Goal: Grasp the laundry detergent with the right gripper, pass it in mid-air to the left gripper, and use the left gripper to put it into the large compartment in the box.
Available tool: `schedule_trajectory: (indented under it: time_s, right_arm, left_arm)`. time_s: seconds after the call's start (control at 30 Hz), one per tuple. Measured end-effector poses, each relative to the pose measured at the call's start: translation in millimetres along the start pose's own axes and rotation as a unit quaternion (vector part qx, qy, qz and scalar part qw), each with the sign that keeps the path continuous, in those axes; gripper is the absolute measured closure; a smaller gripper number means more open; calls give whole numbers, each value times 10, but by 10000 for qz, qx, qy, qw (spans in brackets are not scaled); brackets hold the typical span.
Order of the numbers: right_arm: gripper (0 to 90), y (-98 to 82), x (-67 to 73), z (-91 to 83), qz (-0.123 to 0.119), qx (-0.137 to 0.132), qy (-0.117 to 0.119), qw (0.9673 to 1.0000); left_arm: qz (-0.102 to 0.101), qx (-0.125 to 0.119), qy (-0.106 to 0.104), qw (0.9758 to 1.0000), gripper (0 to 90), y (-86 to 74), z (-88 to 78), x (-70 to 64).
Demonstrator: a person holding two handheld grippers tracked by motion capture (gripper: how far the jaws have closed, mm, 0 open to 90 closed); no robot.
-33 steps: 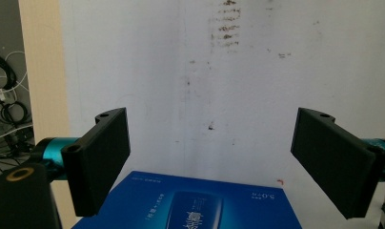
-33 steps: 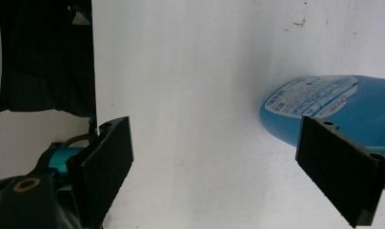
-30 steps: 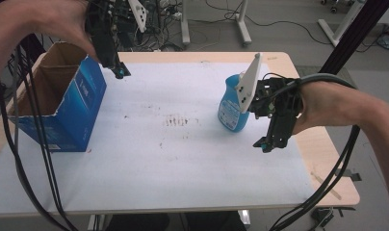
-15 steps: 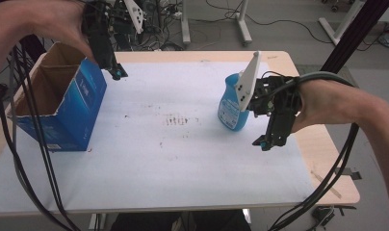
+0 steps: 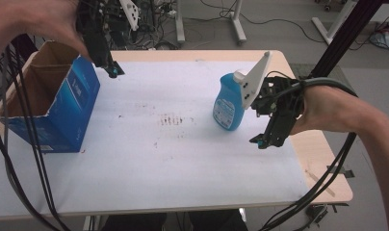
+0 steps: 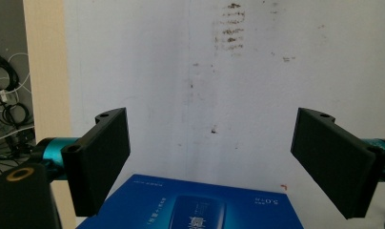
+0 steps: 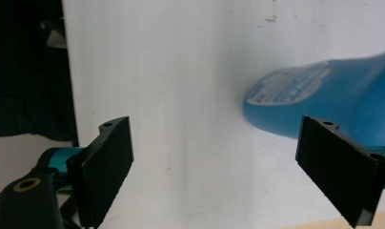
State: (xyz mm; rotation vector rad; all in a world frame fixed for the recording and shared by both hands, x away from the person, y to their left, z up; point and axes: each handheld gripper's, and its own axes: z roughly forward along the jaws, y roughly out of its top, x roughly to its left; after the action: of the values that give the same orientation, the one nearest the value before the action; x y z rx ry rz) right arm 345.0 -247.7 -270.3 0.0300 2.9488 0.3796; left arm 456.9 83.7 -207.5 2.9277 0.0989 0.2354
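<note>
- Blue bottle [image 5: 228, 107] upright on white table cover [image 5: 183, 159] — right gripper [image 5: 263, 140] just beside it, jaws apart, empty
- left gripper [image 5: 113, 70] over blue box [image 5: 62, 113] — jaws apart

Glossy blue plastic bottle [image 5: 228, 107], printed cardboard box [image 5: 62, 115], matt white table cover [image 5: 183, 159].

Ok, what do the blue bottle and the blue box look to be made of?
The blue bottle looks like glossy, see-through blue plastic: light passes through its body, and it has a pale cap and a printed label. The blue box looks like corrugated cardboard: brown, raw inner walls and flaps, with a blue printed outer face, probably a coated, slightly shiny print. Both tongs are open, holding neither.
</note>
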Motion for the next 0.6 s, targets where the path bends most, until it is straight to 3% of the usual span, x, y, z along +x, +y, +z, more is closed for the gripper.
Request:
schedule_trajectory:
  time_s: [0.13,0.27,0.3,0.33,0.43,0.6]
  right_arm:
    - [119,-132,-29,17,364,-103,-145,9992]
    - [118,-285,-84,62,942,-170,-298,9950]
    - [118,-285,-84,62,942,-170,-298,9950]
    - [118,-351,-108,99,1235,-217,-349,9915]
    - [118,-420,-151,167,1744,-370,-488,9828]
    - [118,-497,-227,305,2602,-712,-778,9598]
  left_arm:
    - [13,-10,-15,10000,131,1,12,-15]
    - [12,-67,5,10000,131,-3,-19,-32]
    - [12,-67,5,10000,131,-3,-19,-32]
    - [15,-99,22,9999,131,-11,-41,-39]
    - [10,-118,42,9999,131,-32,-61,-46]
    - [-25,-109,48,9999,131,-68,-82,-44]
